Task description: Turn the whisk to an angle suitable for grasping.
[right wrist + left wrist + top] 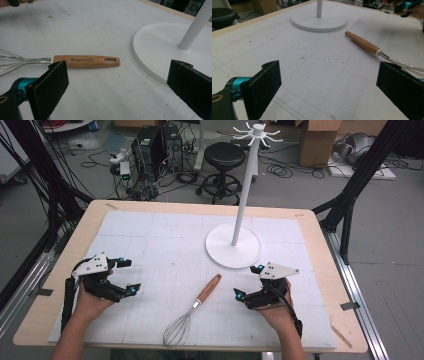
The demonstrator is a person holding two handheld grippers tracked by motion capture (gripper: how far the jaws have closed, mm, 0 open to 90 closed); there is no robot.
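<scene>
Whisk (192, 310): flat on the gridded mat (150, 250) near the front edge, between both grippers, touching neither.
Left gripper (129, 276): jaws wide apart, empty.
Right gripper (248, 282): jaws spread, empty.
Stand base (233, 247): beyond the wooden handle, bare mat around.

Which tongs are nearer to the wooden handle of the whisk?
The right tongs. They sit just right of the whisk's wooden handle, jaws open. The left tongs are farther off on its left, also open.
</scene>
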